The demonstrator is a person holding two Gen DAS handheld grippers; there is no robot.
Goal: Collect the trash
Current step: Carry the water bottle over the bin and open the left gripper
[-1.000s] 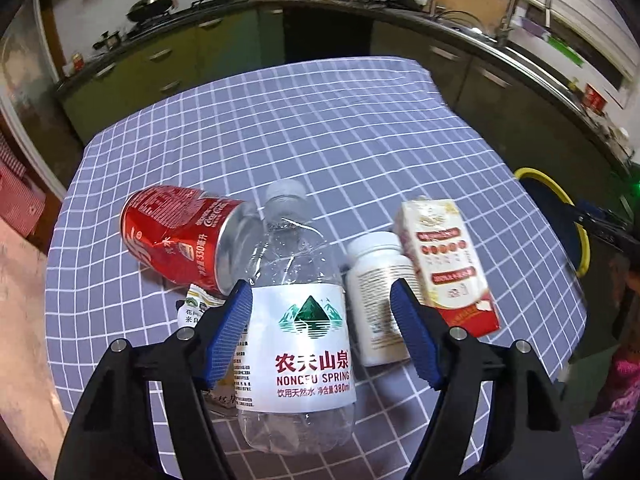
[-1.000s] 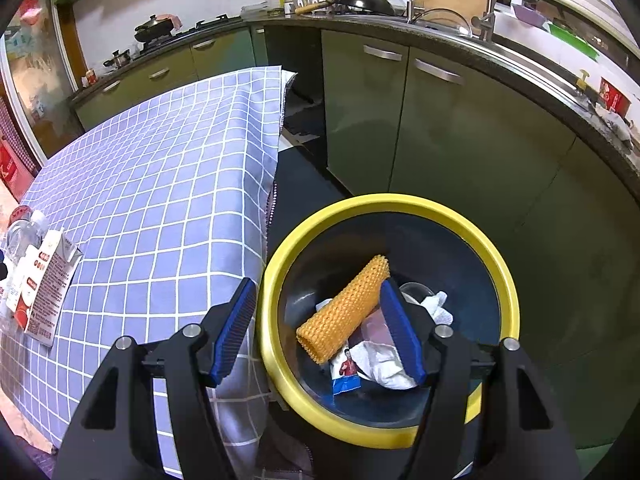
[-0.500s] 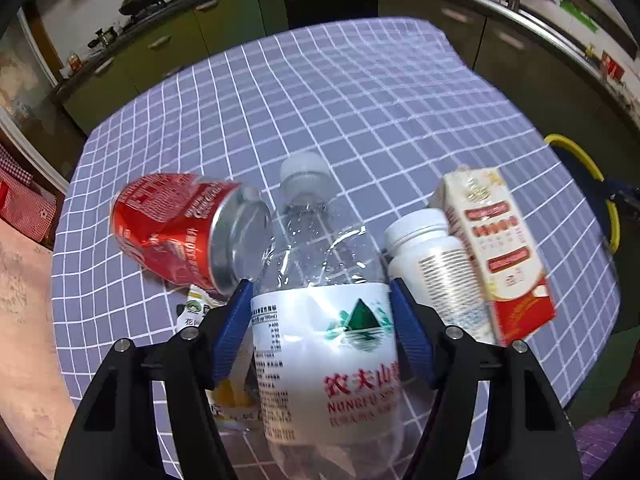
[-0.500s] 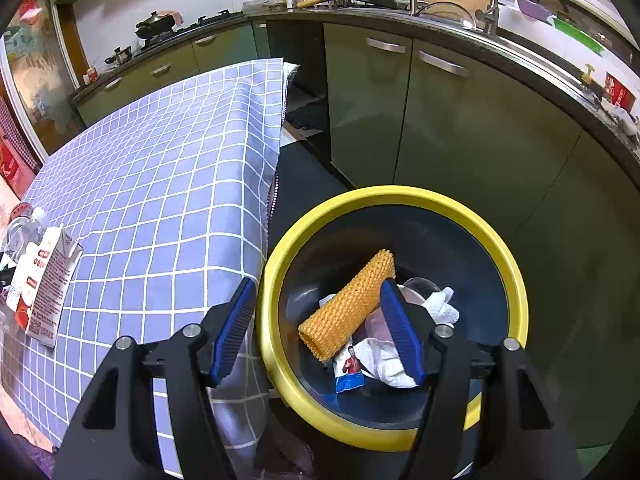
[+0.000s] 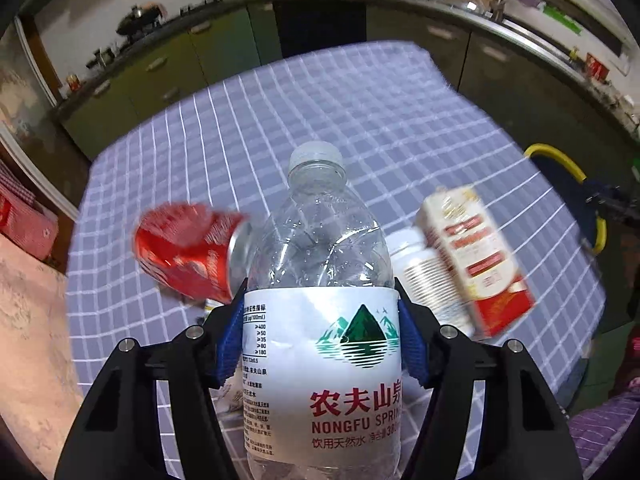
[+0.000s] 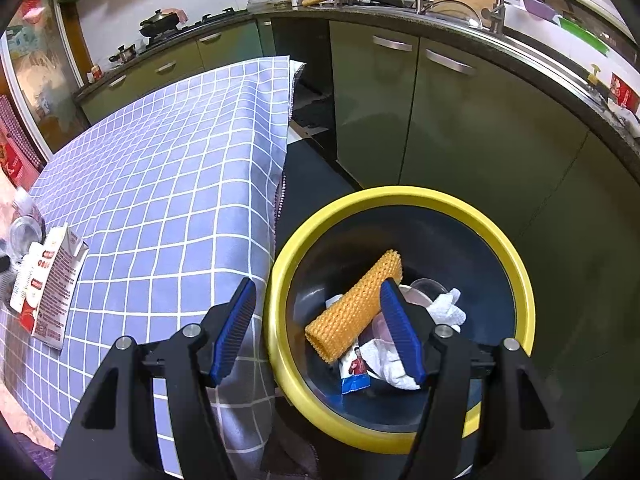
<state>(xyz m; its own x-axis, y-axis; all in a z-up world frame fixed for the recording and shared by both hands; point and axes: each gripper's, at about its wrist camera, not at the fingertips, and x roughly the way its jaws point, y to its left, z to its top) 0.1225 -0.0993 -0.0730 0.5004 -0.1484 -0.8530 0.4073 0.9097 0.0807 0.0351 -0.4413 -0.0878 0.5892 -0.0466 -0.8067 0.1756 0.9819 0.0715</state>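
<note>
Right, status relative to the yellow-rimmed bin (image 6: 400,200):
left gripper (image 5: 320,344): jaws closing on the water bottle (image 5: 320,264); both blue pads sit against the label band; bottle looks clamped and clear of the cloth, cap pointing away from the camera
water bottle: across the table from the bin, not yet over it; looks empty and crinkled, so I'd expect it to flex under the pads
right gripper (image 6: 316,330): jaws at a middling spread, nothing between them; hangs over the near-left rim of the bin
bin contents: orange mesh roll (image 6: 352,308), white crumpled tissue (image 6: 444,308), small blue-edged wrapper (image 6: 354,372), a clear cup-like thing I can't identify
done: those bin items look collected
left on table (image 5: 360,120): crushed red can (image 5: 188,252), white pill bottle (image 5: 420,268), red-and-white carton (image 5: 476,256), a printed packet mostly hidden under the bottle; all on the far side from the bin
progress: roughly midway, my estimate; bottle in hand, four pieces to go
next: carry bottle to the bin, release over the opening
risk: slick thin plastic; could slip or pop out mid-swing
</note>
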